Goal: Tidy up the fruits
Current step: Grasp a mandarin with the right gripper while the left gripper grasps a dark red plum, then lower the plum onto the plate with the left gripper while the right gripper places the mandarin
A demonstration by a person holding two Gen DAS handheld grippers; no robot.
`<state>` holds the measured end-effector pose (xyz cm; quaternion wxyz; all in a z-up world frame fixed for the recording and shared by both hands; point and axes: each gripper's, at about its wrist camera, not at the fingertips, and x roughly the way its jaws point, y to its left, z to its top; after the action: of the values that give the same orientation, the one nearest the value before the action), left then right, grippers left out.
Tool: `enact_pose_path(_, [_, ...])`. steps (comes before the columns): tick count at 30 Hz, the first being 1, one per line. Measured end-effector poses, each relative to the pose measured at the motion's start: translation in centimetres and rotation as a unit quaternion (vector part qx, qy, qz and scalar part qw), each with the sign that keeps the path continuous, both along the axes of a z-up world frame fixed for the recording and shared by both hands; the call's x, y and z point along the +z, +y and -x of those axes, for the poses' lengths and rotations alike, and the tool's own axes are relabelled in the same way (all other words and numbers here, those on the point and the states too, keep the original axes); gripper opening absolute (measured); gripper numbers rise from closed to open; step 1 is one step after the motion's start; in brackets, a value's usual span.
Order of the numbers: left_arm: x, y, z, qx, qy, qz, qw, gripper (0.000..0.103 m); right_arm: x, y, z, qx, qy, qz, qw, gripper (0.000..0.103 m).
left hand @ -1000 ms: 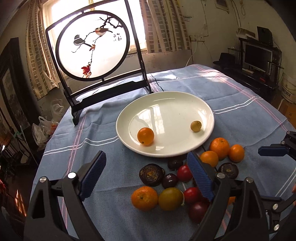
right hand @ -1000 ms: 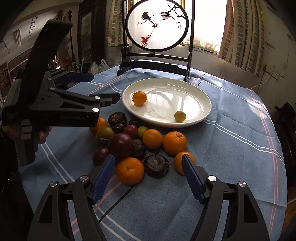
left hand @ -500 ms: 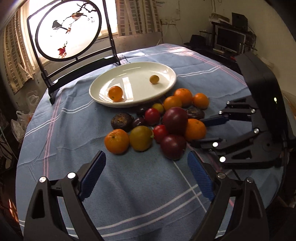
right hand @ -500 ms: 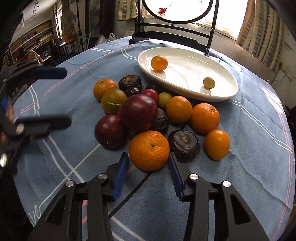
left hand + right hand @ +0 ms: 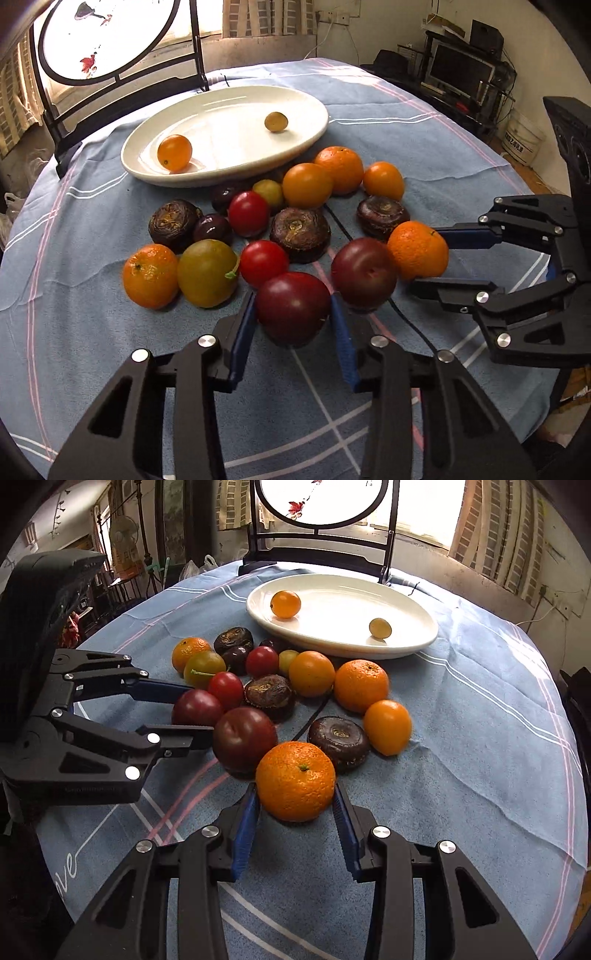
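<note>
My left gripper (image 5: 293,325) is shut on a dark red plum (image 5: 292,306) that rests on the blue tablecloth. My right gripper (image 5: 295,812) is shut on a large orange (image 5: 295,780), also on the cloth. Each gripper shows in the other view: the right one (image 5: 428,258) around the orange (image 5: 419,249), the left one (image 5: 184,712) around the plum (image 5: 195,708). Several more fruits lie in a pile: oranges, red tomatoes, plums, dark wrinkled fruits. The white plate (image 5: 303,136) behind them holds a small orange fruit (image 5: 174,152) and a small yellow-green fruit (image 5: 276,121).
A round painted screen on a black stand (image 5: 122,62) rises behind the plate. A black cable (image 5: 347,229) runs on the cloth under the fruits. The round table's edge curves close on both sides. A TV shelf (image 5: 461,74) stands off to the right.
Both grippers moved down and forward to the near fruits and closed: the left on the dark red plum, the right on the large orange.
</note>
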<state>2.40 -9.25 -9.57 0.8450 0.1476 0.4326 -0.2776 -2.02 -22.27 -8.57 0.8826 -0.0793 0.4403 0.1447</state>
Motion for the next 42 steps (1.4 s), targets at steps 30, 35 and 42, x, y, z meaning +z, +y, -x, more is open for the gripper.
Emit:
enact_pose_path(30, [7.1, 0.4, -11.0, 0.093, -0.077, 0.008, 0.9926, 0.041, 6.0, -0.2, -9.0, -0.020, -0.065, -0.028, 0.997, 0.041])
enact_pose_path(35, [7.3, -1.1, -15.5, 0.117, -0.087, -0.004, 0.9893, 0.041, 5.3, 0.1, -14.4, -0.041, -0.052, -0.032, 0.997, 0.041])
enact_pose_path(42, [5.8, -1.1, -19.2, 0.149, -0.072, -0.022, 0.9860, 0.053, 3.4, -0.5, -19.5, -0.070, -0.019, -0.030, 0.997, 0.045])
